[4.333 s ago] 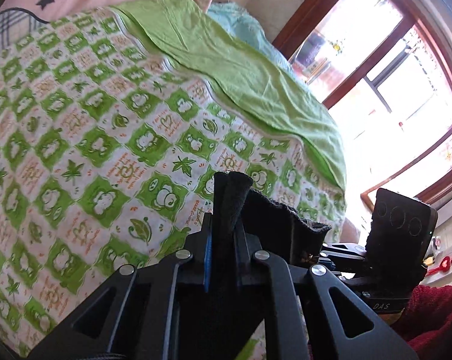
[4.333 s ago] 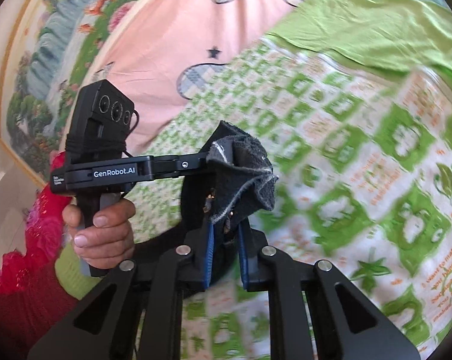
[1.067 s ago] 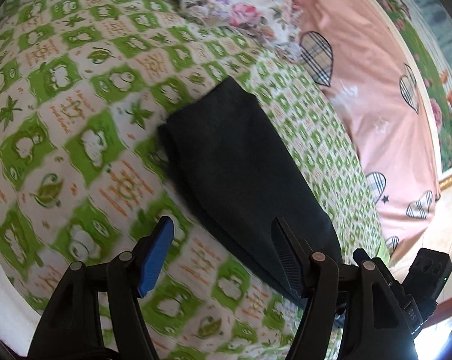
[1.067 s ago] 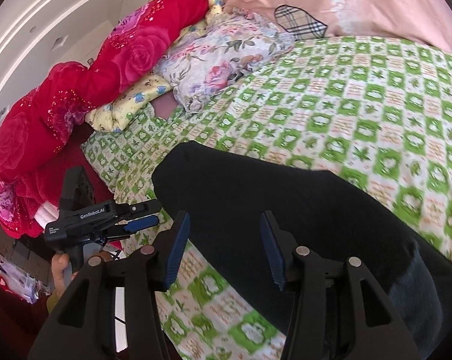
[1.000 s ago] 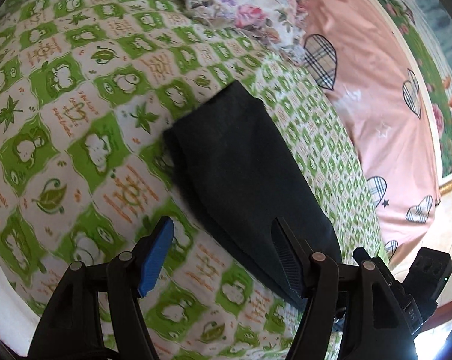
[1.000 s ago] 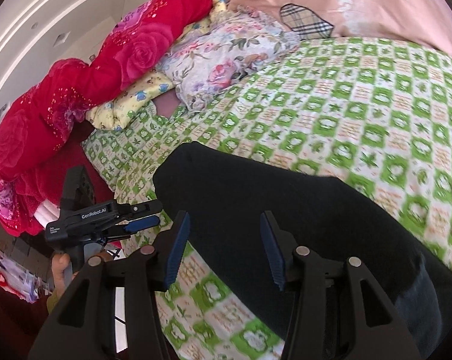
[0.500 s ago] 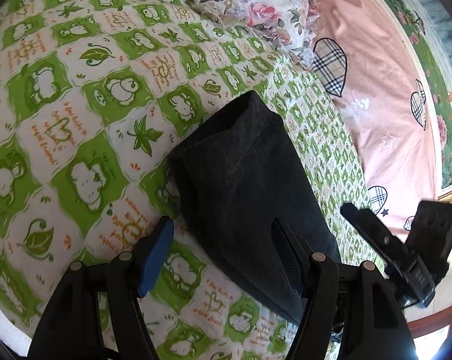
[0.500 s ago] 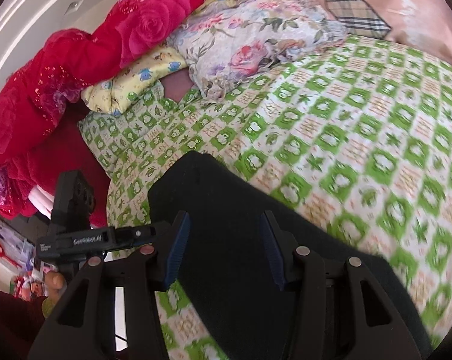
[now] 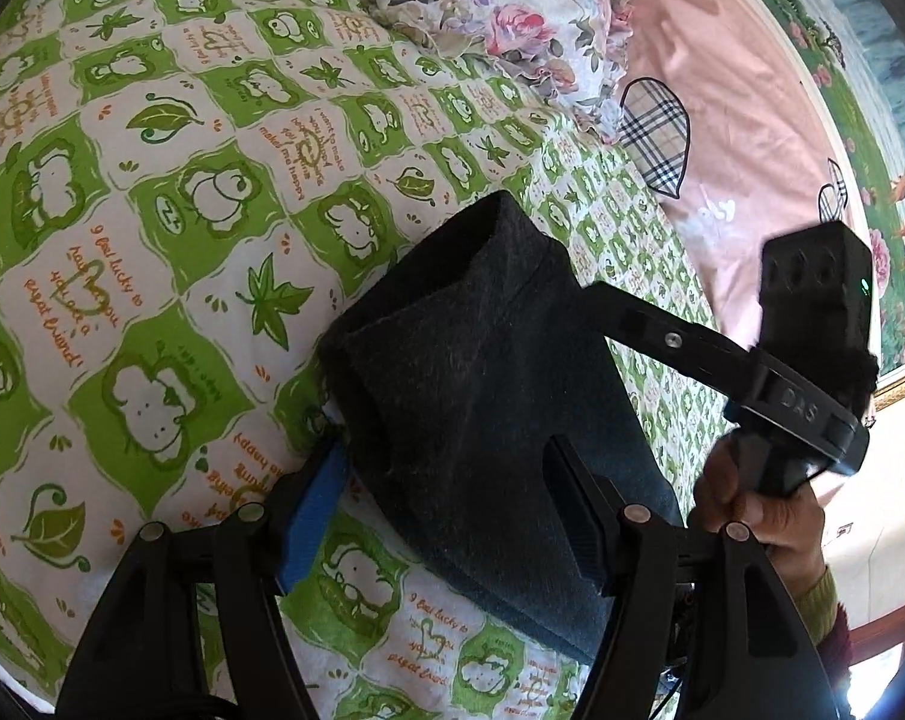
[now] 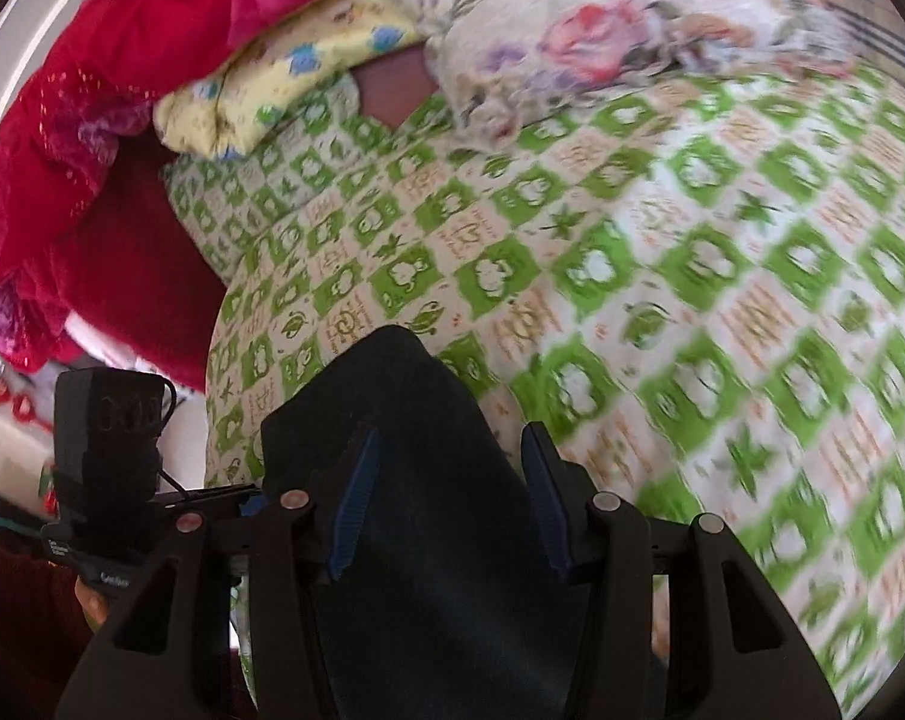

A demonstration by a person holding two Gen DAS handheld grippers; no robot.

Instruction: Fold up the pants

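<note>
The dark pants (image 9: 482,396) lie folded in a long strip on the green-and-white checked bedspread (image 9: 152,192). My left gripper (image 9: 446,480) is open, its jaws on either side of the near end of the strip, low over it. My right gripper (image 10: 446,486) is open too, straddling the pants (image 10: 404,420) at their far edge. The right gripper's body (image 9: 812,372) and the hand holding it show in the left wrist view, over the pants' right side. The left gripper's body (image 10: 104,456) shows at the lower left of the right wrist view.
A floral pillow (image 9: 500,18) and a pink heart-patterned cover (image 9: 722,120) lie at the head of the bed. A red rose-patterned blanket (image 10: 92,120) and a yellow pillow (image 10: 284,72) are piled beyond the bed's edge.
Both grippers let go of the pants earlier and stay open. Over the last second both have moved down and closer to the folded strip; the right gripper now reaches over it.
</note>
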